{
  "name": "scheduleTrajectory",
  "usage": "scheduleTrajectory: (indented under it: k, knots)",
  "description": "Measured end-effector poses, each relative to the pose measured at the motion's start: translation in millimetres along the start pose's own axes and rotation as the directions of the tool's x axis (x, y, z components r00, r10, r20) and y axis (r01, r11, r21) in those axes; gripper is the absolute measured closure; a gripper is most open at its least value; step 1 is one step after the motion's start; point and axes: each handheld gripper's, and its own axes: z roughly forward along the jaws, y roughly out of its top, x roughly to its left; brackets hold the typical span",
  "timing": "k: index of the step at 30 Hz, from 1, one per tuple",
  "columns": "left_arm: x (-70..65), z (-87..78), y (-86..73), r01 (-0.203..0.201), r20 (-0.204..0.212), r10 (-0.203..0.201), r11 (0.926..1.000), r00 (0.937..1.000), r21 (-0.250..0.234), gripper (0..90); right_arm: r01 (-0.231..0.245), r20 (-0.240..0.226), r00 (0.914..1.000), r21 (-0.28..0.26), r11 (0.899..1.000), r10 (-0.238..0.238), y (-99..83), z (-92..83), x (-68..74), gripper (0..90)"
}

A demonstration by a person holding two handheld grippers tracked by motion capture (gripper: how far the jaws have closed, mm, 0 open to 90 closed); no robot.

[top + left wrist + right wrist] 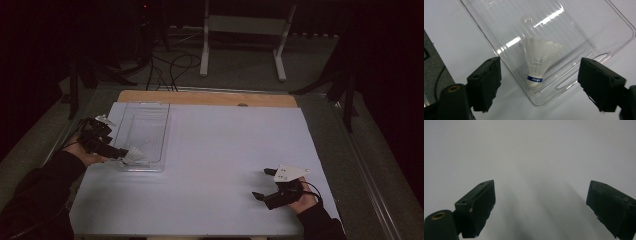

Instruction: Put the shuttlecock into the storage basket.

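Left hand-held gripper spread wide, nothing pinched, poised over near end of tray. Shuttlecock inside tray, straight ahead between jaws, cork nearest, feathers pointing away. Right hand-held gripper also spread, far off on worktop. Blue cork band legible from left gripper view, not from high view.

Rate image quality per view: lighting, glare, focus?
High view: dim, dark surround, white table sheet evenly lit, shuttlecock small and soft. Left gripper view: bright, sharp; glare streaks on the clear tray, shuttlecock legible through it. Right gripper view: flat grey surface, soft jaw shadows, right gripper edges slightly blurred.
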Motion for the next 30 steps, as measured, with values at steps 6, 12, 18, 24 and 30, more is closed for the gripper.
scheduleTrajectory:
  k: [6,12,18,24,30]
  knots:
    - [-4.7,-4.3,5.4,0.009,0.005,-0.009,0.9997,0.9999,-0.022,11.0,0.002,-0.002,1.0,0.001,1.0,-0.002,0.1,0.6,-0.3,8.7]
    - [-10.6,-4.5,8.9,-0.009,0.022,0.009,0.9998,0.9997,-0.019,4.0,0.003,0.001,1.0,0.004,1.0,-0.003,0.7,1.1,-0.1,8.7]
    - [-15.0,-5.1,13.8,-0.004,0.044,0.007,0.9981,0.999,-0.061,0.1,0.005,0.006,1.0,0.004,1.0,-0.005,1.9,0.2,0.5,8.7]
    - [-23.6,-7.1,19.9,-0.026,0.051,0.031,0.9954,0.9982,-0.093,0.0,-0.001,0.002,1.0,0.004,1.0,0.001,2.4,-0.6,0.5,8.7]
    - [-30.3,-8.6,26.4,-0.039,0.067,0.048,0.9905,0.9966,-0.132,0.0,-0.007,0.003,1.0,0.01,1.0,0.007,1.8,-0.4,-0.2,8.7]
